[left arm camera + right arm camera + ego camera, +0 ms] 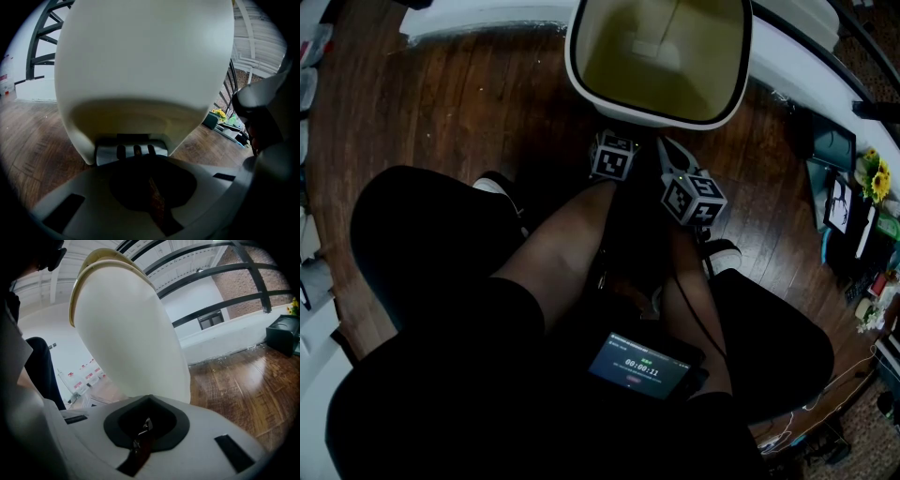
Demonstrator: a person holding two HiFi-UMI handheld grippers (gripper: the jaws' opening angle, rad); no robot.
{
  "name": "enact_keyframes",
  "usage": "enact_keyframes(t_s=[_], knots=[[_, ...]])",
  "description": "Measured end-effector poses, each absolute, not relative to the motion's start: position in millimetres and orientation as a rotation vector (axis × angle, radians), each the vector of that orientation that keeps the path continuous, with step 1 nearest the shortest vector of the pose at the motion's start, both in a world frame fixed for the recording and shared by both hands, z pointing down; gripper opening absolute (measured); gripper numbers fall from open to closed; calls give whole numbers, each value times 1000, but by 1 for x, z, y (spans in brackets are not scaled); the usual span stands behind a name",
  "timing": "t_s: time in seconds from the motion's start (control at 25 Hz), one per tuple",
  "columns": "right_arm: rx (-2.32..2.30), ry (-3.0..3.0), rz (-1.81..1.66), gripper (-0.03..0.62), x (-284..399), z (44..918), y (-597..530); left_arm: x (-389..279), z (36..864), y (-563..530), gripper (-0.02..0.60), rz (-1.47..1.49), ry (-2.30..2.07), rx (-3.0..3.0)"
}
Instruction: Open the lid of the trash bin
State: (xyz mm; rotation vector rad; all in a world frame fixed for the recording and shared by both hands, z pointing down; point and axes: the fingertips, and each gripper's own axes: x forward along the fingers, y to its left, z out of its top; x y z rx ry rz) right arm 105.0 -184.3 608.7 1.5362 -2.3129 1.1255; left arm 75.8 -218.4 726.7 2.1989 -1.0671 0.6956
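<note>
The white trash bin (pixel 656 103) stands on the wooden floor straight ahead; from above I look into an olive-yellow hollow inside its white rim. In the left gripper view its rounded body (pixel 140 61) fills the frame, with a grey foot pedal (pixel 133 151) at its base. My left gripper (pixel 151 190) sits low just in front of that pedal, jaws together; whether it touches the pedal is hidden. My right gripper (pixel 142 434) is beside the bin body (pixel 131 338), jaws together and holding nothing. A yellowish lid edge (pixel 101 256) shows at the bin's top. Both marker cubes (pixel 612 157) (pixel 694 199) lie below the rim.
My knees and black clothing fill the lower head view, with a shoe on each side (pixel 492 185) (pixel 724 251). A phone showing a timer (pixel 639 366) rests on my lap. Sunflowers (pixel 878 178) and clutter line the right wall; a black box (pixel 283 331) stands by the railing.
</note>
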Motion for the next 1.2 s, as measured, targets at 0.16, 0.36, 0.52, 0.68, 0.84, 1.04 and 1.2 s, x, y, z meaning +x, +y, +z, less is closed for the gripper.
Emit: enact_keyframes(t_s=[0.16,0.36,0.52,0.68,0.84,1.04,1.2], knots=[[1538,-2315,1120,14,105,607,-185,75,726,-217,35,686,-1064,2201],[1530,-2316,1115,14,103,606,-183,74,724,-217,35,676,-1064,2198],[1533,-2313,1114,14,105,605,-182,75,722,-216,35,665,-1064,2202],[1538,-2311,1113,14,107,606,-181,75,719,-216,35,647,-1072,2213],[1535,-2316,1111,14,107,605,-180,77,715,-215,35,633,-1070,2221],[1525,-2332,1097,14,104,601,-180,77,710,-214,35,621,-1062,2218],[1539,-2342,1075,14,105,597,-179,71,704,-209,35,617,-1041,2221]])
